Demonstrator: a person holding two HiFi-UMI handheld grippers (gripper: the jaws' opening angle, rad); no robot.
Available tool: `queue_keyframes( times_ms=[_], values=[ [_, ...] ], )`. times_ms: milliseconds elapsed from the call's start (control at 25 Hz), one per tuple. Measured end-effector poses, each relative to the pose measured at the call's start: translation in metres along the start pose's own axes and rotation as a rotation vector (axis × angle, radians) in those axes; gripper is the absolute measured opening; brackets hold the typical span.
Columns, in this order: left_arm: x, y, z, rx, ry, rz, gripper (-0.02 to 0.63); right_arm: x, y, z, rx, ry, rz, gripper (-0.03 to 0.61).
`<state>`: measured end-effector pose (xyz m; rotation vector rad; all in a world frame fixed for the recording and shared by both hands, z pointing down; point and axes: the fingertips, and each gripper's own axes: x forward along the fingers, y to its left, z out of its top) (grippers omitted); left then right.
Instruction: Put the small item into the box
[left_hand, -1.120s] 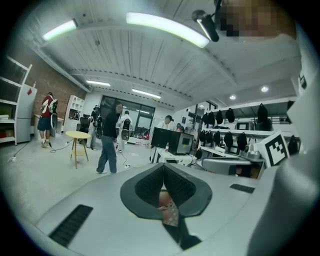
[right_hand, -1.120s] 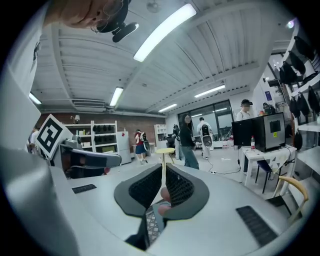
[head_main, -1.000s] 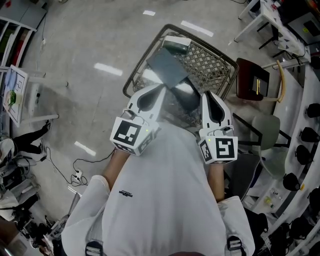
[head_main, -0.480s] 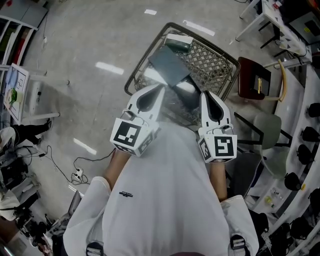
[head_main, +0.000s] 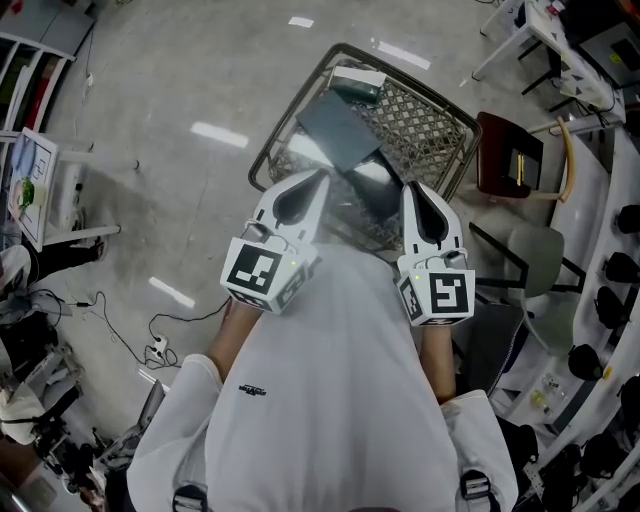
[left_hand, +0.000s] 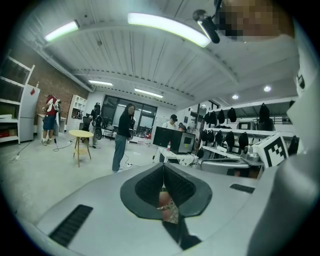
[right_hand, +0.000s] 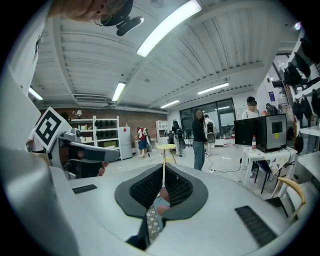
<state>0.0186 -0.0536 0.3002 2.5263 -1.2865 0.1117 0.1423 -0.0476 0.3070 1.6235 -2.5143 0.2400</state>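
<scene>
Pre-grasp step, nothing being carried yet, by my read. Person is holding the left gripper (head_main: 318, 178) and right gripper (head_main: 413, 190) side by side close to the chest, both pointing out over the near edge of a wire cart (head_main: 446, 128) on the floor. Both tongs are sitting together, tips meeting. A pinkish bit and a checkered patch are showing through the gap lower down in each gripper view; can't tell what, doesn't look like a held thing.

The small item isn't showing in any view. The cart is holding a dark flat panel (head_main: 340, 132) and, at its far end, a green-and-white box (head_main: 355, 82), possibly the target.

Next move is calling for finding the item, opening one gripper and reaching down for it.
</scene>
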Motion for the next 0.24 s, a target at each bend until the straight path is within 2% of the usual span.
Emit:
queue_keyframes(
  times_ms=[240],
  values=[
    [0.0037,0.0003,-0.0024,-0.002,0.008,-0.002,0.003,0.0012,-0.0041,-0.003,0.007,0.005,-0.008,0.008]
  ],
)
